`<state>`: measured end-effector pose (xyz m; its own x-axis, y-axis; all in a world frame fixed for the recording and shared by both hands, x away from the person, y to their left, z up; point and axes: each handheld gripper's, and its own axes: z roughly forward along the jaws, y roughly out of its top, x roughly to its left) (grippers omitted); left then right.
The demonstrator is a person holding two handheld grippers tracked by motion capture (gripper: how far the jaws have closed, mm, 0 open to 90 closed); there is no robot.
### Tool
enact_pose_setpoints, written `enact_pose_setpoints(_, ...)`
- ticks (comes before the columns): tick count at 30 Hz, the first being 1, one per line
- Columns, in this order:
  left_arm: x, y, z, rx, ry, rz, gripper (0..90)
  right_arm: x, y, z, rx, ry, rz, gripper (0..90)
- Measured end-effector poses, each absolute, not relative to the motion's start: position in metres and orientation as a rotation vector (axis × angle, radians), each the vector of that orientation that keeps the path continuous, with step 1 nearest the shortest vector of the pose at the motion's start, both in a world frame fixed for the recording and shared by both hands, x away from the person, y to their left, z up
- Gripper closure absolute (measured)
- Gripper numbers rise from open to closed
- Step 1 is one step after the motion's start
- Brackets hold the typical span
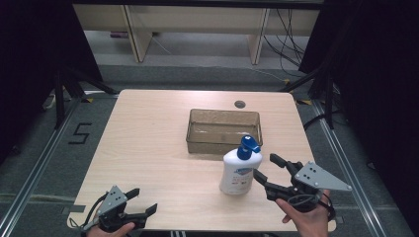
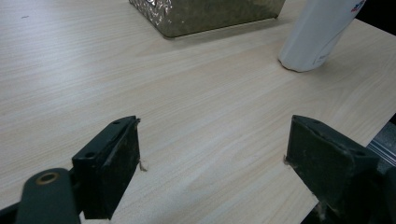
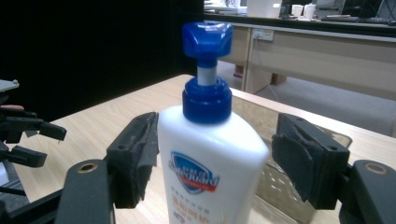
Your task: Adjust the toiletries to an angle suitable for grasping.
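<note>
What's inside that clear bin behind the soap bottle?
The bin looks empty; its floor shows bare. The bottle covers part of its near right corner, so that bit is hidden.

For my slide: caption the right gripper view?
Open right gripper straddling an upright white pump bottle, brown tray behind.

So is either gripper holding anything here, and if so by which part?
Nothing is held. The right gripper is open, its fingers straddling the body of the soap pump bottle with a gap on one side. The left gripper is open over bare table.
</note>
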<state>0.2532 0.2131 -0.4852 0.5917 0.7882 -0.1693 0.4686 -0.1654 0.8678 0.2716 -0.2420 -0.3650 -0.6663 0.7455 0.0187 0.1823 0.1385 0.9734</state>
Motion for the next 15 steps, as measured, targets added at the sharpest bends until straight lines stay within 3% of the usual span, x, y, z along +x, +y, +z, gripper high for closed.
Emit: enact_pose_setpoints(15,0.253,0.212,-0.486,1.805,1.018,0.389,16.7,0.288,-0.227,-0.357,0.855,1.944,1.566,34.3)
